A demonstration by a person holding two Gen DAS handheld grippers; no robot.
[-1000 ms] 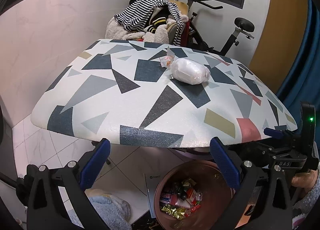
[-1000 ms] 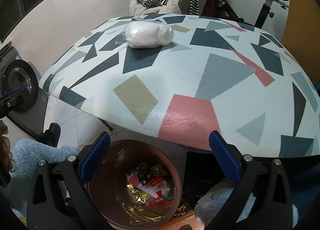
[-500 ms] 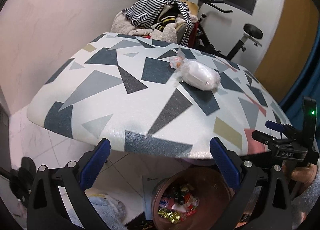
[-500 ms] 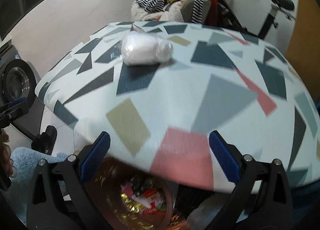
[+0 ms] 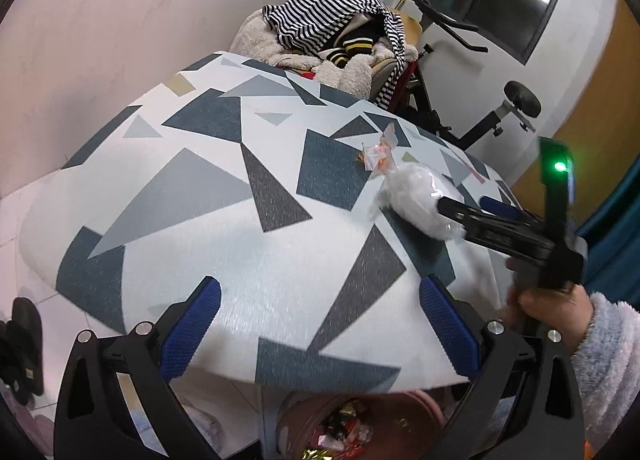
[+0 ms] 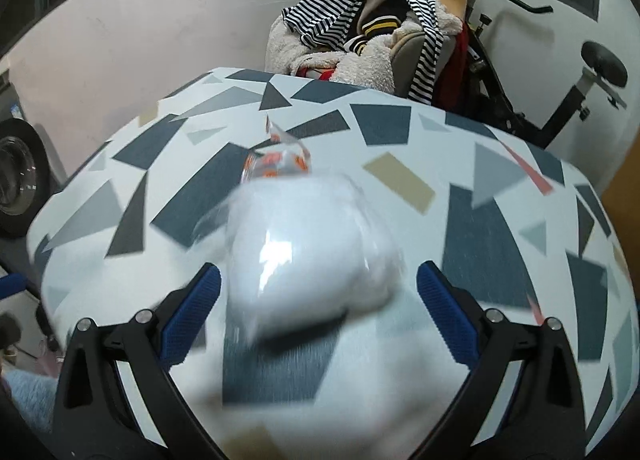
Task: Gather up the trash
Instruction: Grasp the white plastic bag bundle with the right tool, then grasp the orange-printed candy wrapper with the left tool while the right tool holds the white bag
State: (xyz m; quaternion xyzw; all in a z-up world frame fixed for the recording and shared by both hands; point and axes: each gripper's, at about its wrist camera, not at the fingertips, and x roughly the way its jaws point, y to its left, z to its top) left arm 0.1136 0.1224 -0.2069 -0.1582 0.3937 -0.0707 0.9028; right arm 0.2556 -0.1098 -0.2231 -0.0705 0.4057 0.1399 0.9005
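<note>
A white wad in a clear plastic bag (image 6: 316, 256) lies on the geometric-patterned table (image 6: 500, 228), with a small crumpled wrapper with orange print (image 6: 280, 164) just behind it. My right gripper (image 6: 318, 300) is open, its blue pads on either side of the bag's near end. In the left wrist view the bag (image 5: 412, 200) sits mid-right and the right gripper (image 5: 472, 210) reaches it from the right, held by a hand in a fuzzy sleeve. My left gripper (image 5: 320, 324) is open over the table's near edge, holding nothing. A brown trash bin (image 5: 352, 424) with wrappers stands below.
A chair piled with striped and fleece clothes (image 6: 360, 32) stands behind the table, beside an exercise bike (image 6: 560, 92). A washing machine (image 6: 16, 172) is at the left. The small wrapper (image 5: 378, 154) lies near the bag in the left wrist view.
My right gripper has moved forward over the table until the bag sits between its fingers. My left gripper has risen, so the bin shows less and the table edge is closer.
</note>
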